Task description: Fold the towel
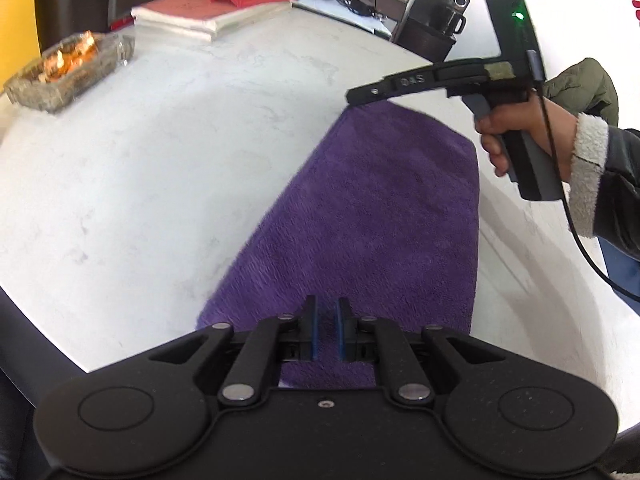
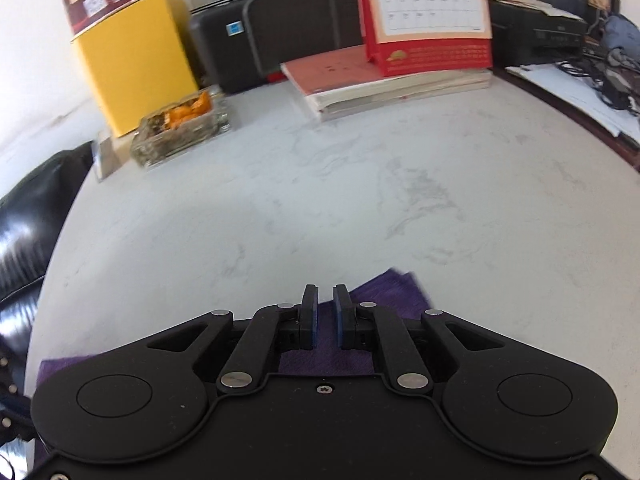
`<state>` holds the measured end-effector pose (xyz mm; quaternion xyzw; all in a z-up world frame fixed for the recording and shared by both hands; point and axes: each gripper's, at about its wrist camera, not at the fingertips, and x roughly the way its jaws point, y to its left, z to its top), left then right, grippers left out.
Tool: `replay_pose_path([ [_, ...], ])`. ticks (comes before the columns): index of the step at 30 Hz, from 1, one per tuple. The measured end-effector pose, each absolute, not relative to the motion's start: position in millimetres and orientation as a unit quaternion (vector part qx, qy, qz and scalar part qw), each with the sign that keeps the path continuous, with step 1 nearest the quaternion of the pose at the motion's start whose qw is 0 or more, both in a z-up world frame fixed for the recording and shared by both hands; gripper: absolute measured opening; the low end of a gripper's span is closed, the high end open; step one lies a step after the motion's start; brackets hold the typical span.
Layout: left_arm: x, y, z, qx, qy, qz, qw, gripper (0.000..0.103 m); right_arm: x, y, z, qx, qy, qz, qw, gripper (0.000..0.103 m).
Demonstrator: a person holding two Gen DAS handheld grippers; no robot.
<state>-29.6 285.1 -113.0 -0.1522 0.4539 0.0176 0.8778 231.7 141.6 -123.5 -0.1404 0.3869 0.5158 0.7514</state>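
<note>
A purple towel (image 1: 360, 208) lies as a long folded strip on the pale marble table (image 1: 160, 180). My left gripper (image 1: 327, 300) hovers over the strip's near end, its blue pads almost together with nothing pinched between them. A person's hand (image 1: 520, 128) holds my right gripper (image 1: 352, 96), whose tip sits at the towel's far corner. In the right wrist view, the right gripper (image 2: 326, 289) is shut and holds nothing. There the towel (image 2: 392, 296) lies flat under it, one corner poking out to the right on the table (image 2: 320, 180).
A glass dish of orange items (image 1: 72, 68) (image 2: 180, 128) stands at the far left. A stack of books (image 2: 400, 88) with a red desk calendar (image 2: 432, 20) sits at the back. A yellow box (image 2: 136, 60) and a black chair (image 2: 24, 220) lie beyond the table edge.
</note>
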Motion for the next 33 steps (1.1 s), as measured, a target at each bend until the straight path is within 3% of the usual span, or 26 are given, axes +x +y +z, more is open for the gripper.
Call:
replay_pose_path([
  [6,-31,300,-113,-0.157,0.457,0.046,0.874,0.007,247,127,-129,-0.144,0.399,0.484,0.766,0.010],
  [12,-52,295,-97,-0.183,0.468,0.061,0.862,0.008,263,84,-106,-0.119,0.397,0.459,0.786,0.028],
  [14,-58,289,-97,-0.196,0.478,0.062,0.854,0.008,268,69,-105,-0.118,0.409,0.458,0.780,0.042],
  [17,-72,273,-100,-0.232,0.495,0.062,0.835,0.008,271,55,-107,-0.120,0.417,0.456,0.777,0.051],
  [33,-81,211,-115,-0.259,0.512,0.060,0.817,0.015,278,28,-122,-0.112,0.454,0.477,0.744,0.062],
])
